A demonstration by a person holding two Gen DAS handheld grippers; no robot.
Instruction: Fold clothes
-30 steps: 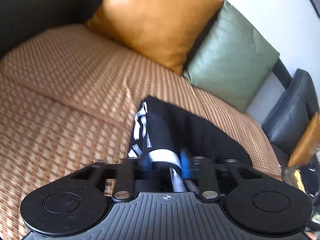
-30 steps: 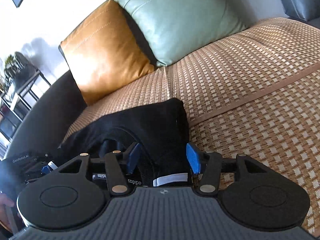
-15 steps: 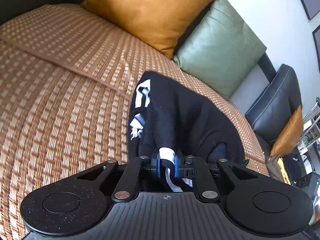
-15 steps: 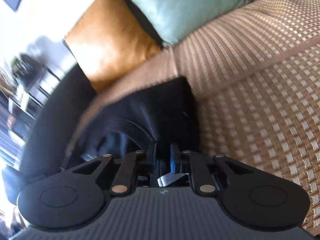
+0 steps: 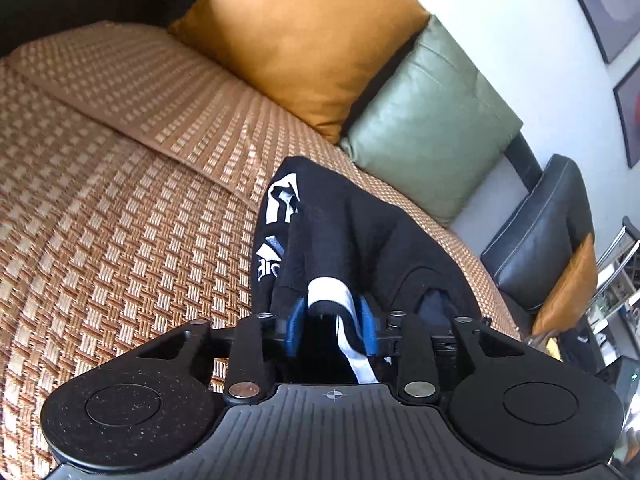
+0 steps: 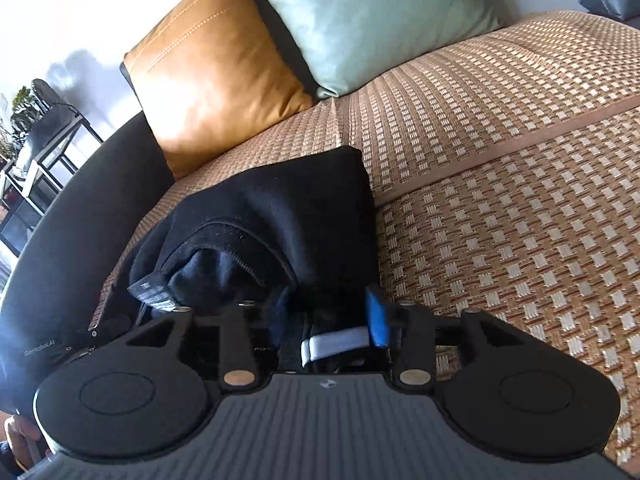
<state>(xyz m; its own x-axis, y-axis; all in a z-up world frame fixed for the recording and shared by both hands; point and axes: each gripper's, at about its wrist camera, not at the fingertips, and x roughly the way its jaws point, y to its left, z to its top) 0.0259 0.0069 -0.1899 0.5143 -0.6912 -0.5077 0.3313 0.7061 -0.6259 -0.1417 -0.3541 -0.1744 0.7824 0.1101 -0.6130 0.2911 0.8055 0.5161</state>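
Left wrist view, garment: your black garment (image 5: 360,232) lies bunched on the woven sofa mat (image 5: 120,208), in front of the green cushion (image 5: 432,136), its white lettering turned toward the mat's open side.
Left wrist view, fingers: half a second ago your left gripper (image 5: 332,326) was pinched tight on the white-banded edge; its jaws have just been opening. The blue fingers (image 5: 294,326) now stand apart with the white band (image 5: 330,294) loose between them, so I judge nothing is held.
Left wrist view, meaning: you have let go of this side, so this fold looks laid down.
Right wrist view, garment: the same cloth shows as a rounded black heap, its far edge squared off near the mat's seam, with the orange cushion (image 6: 216,76) behind.
Right wrist view, fingers: your right gripper (image 6: 326,320) has likewise just been opening after a tight pinch. The far blue finger (image 6: 378,320) is clear; the other is half buried in cloth. A pale band (image 6: 336,344) lies between them, unpressed.
Only the left view shows: the white lettering.
Only the right view shows: a ribbed opening gaping in the heap, so the bundle is not yet flat.
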